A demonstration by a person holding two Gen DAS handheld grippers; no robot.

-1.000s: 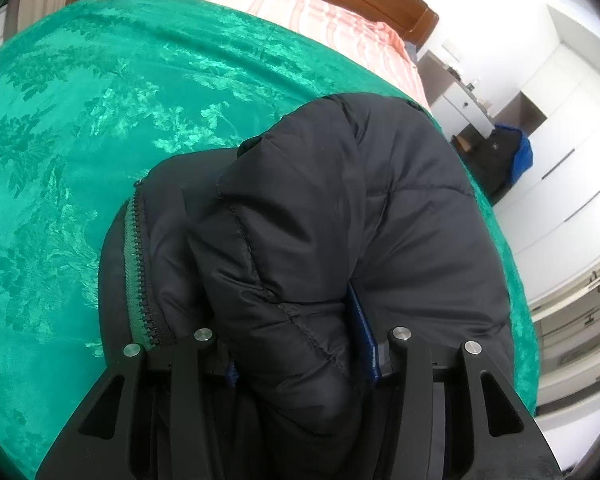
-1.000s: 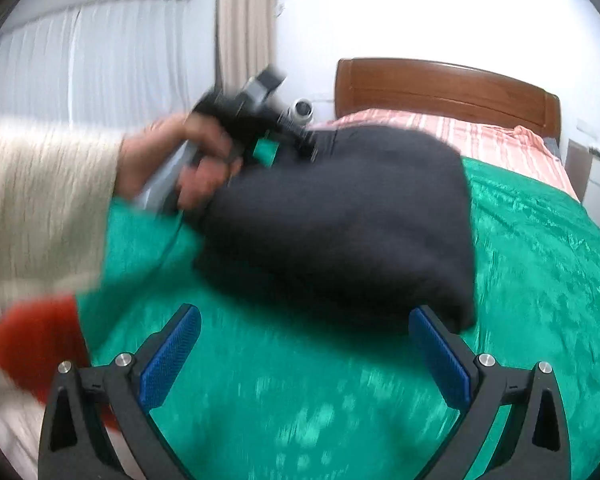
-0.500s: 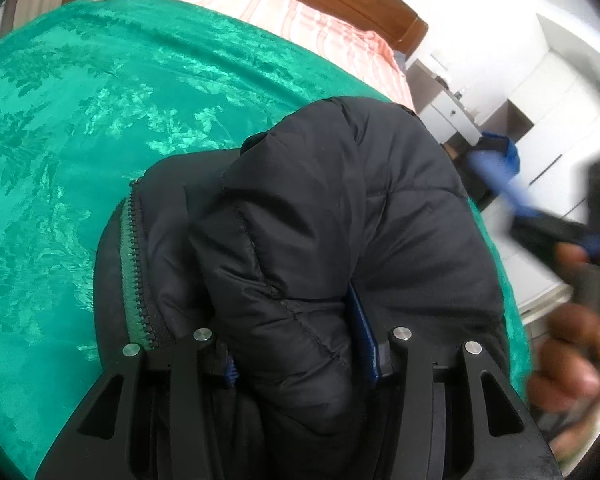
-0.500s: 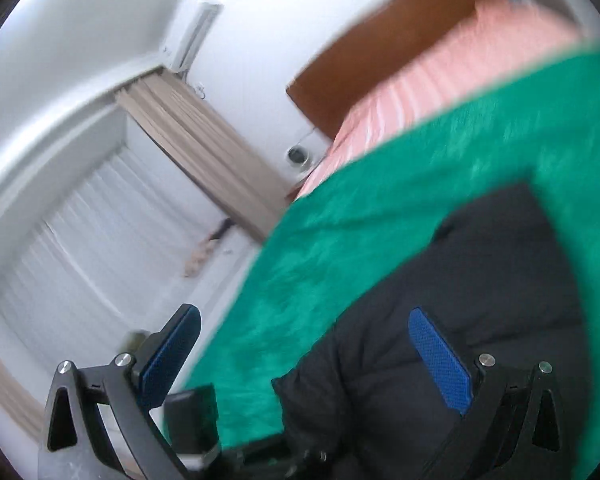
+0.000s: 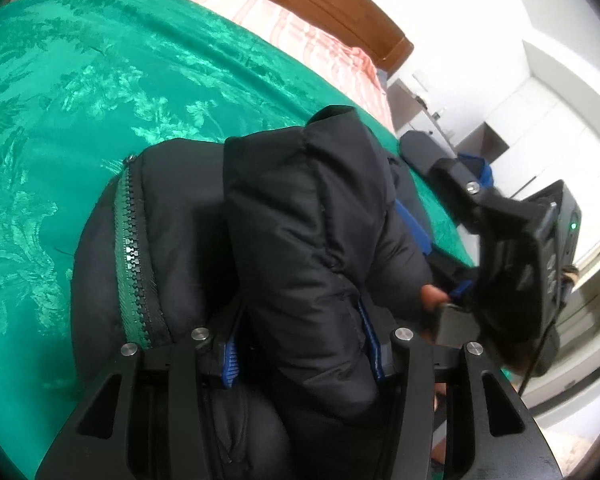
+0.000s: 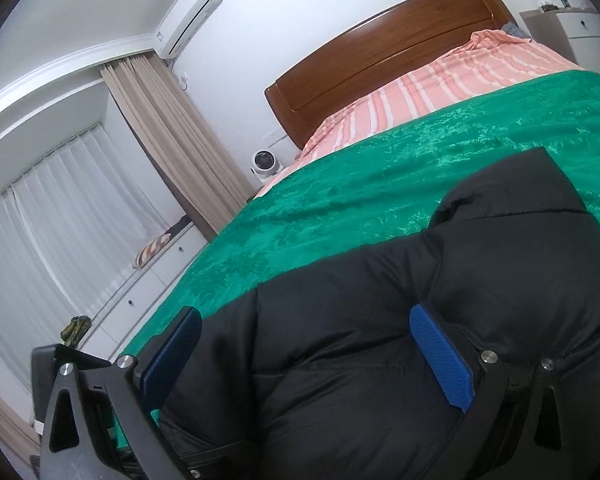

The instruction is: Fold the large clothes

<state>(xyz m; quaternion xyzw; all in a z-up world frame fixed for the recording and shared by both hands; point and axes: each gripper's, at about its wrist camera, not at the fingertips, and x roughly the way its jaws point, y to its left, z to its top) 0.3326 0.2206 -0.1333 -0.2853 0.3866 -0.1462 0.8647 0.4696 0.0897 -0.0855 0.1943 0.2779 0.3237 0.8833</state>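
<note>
Lying bunched on the green bedspread (image 5: 100, 92), the black puffer jacket (image 5: 300, 220) shows its green-taped zipper (image 5: 130, 256) at the left. The left hand-held gripper (image 5: 300, 352) pinches a thick fold of it between blue pads. At the right, the right hand-held gripper (image 6: 308, 352) stands spread wide, jacket fabric between its fingers.

Both wrist views sit right against the black jacket (image 5: 300, 216) (image 6: 440, 320), facing the headboard (image 5: 320, 4) (image 6: 380, 40) across the green bedspread (image 5: 100, 100) (image 6: 380, 176).
</note>
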